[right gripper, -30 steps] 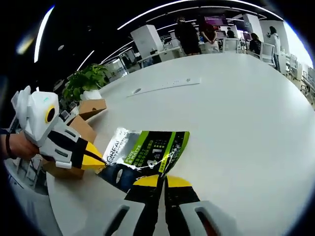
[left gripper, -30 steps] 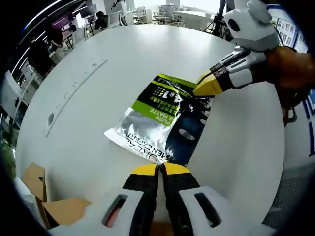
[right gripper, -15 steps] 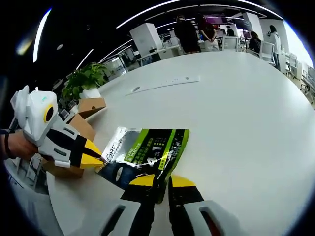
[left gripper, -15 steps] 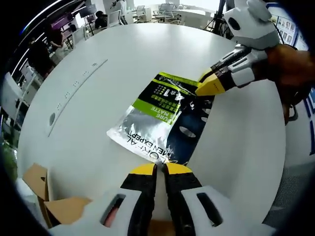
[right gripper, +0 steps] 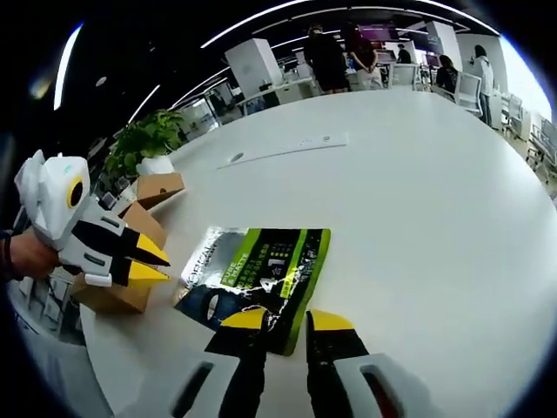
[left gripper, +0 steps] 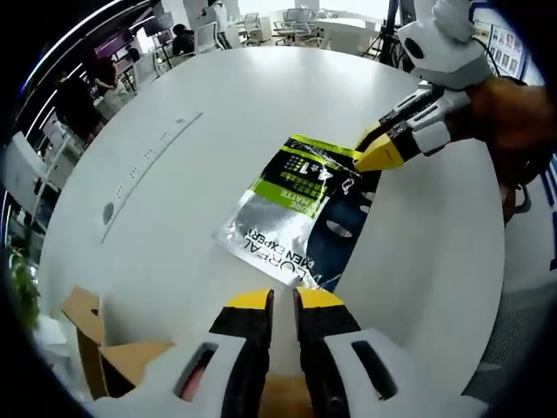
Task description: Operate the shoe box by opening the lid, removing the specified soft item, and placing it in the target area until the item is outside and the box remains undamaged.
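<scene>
the pouch (left gripper: 303, 213) is out of the shoe box (right gripper: 130, 252) and lies flat on the white table (left gripper: 218, 113), so the removal looks done and the placement all but finished. the box sits at the table's near-left edge in the right gripper view, flaps up, with no damage i can make out from here. what looks left, by my reading, is only letting go and backing both tools off.

the left gripper (left gripper: 285, 300) hovers just short of the pouch's silver end, jaws parted by a thin slit with nothing between them; in the right gripper view it (right gripper: 146, 260) hangs above the box side of the pouch, tips spread and apart from the foil.

the right gripper (right gripper: 288, 319) sits at the pouch's dark end, jaws a little apart, and a crumpled corner of foil lies by the left tip; whether it is pinched or just touching, i cannot tell. in the left gripper view it (left gripper: 380, 152) comes in from the right, held in a hand (left gripper: 509, 117), tips at the pouch's far corner near the green band.
</scene>
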`<act>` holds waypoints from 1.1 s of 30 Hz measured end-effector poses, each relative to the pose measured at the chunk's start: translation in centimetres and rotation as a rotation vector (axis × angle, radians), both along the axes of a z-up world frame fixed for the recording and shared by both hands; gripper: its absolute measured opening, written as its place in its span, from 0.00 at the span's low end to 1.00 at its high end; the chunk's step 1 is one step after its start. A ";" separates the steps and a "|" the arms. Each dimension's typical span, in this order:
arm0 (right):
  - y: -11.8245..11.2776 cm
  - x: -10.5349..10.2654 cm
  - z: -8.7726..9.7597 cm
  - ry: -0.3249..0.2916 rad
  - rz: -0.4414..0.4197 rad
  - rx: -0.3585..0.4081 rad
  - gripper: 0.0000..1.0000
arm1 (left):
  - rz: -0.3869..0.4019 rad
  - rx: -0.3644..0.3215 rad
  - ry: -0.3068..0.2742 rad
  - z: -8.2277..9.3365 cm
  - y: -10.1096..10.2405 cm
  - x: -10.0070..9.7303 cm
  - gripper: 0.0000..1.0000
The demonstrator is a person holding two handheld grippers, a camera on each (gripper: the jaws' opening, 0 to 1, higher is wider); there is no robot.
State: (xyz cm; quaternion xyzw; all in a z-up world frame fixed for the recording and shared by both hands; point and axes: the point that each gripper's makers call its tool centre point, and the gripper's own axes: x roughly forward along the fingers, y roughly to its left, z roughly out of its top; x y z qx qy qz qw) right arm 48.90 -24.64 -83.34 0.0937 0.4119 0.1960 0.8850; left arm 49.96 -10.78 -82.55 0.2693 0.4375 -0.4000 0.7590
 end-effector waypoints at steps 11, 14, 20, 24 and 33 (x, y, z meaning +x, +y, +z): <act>-0.5 -0.6 1.2 -0.019 -0.010 -0.041 0.18 | 0.040 -0.057 0.002 2.0 0.4 -0.4 0.13; -0.7 -0.7 1.6 -0.025 -0.018 -0.045 0.19 | 0.059 -0.087 0.017 2.4 0.4 -0.7 0.14; -1.0 -0.9 2.5 -0.039 -0.035 -0.051 0.19 | 0.087 -0.144 0.024 3.6 0.2 -1.0 0.16; -0.7 -1.1 3.0 -0.049 -0.033 -0.051 0.20 | 0.123 -0.222 0.031 4.9 -0.3 -1.1 0.16; -0.3 -1.4 4.5 -0.073 -0.056 -0.031 0.21 | 0.159 -0.309 0.029 6.7 0.2 -1.4 0.18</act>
